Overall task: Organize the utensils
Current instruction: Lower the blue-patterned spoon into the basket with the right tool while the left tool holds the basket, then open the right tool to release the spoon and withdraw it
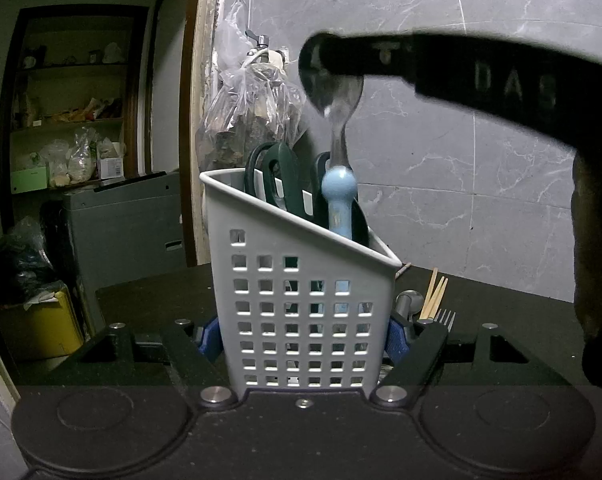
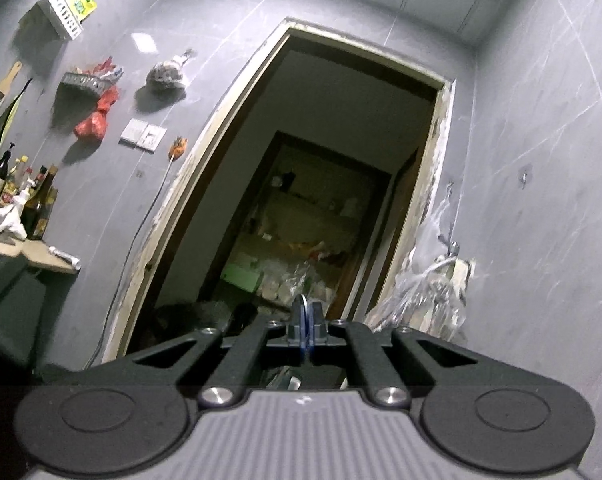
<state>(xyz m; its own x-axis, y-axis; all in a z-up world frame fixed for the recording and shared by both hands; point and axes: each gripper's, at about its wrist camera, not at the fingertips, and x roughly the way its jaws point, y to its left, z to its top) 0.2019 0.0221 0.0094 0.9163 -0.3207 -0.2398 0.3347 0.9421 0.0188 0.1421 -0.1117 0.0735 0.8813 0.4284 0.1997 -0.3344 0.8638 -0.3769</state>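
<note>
Left wrist view: the white caddy [image 1: 301, 300] is clamped between the left gripper [image 1: 301, 340] fingers [image 1: 209, 340], pads touching both side walls, and is held upright on the dark bench [image 1: 501, 300]. Green-handled scissors [image 1: 279, 176] already sit inside. A spoon [image 1: 337, 136] with a blue handle is held bowl-up by the right gripper [image 1: 333, 68], which enters from the right; the handle end is already below the caddy rim, so the insertion step is judged about half done. A fork [image 1: 445, 316] and chopsticks [image 1: 435, 296] lie on the bench just behind the caddy, not yet stowed.

Right wrist view: the camera is tilted up toward a doorway [image 2: 301, 200] and grey wall; no caddy is seen. The right gripper fingers [image 2: 301, 320] are nearly closed, with a thin edge pinched between the blue pads, taken to be the spoon bowl.

Next move, as judged: the spoon is to be lowered until seated, then released without catching the scissors. The caddy should be kept steady by the left gripper. Fork and chopsticks are probably next.
</note>
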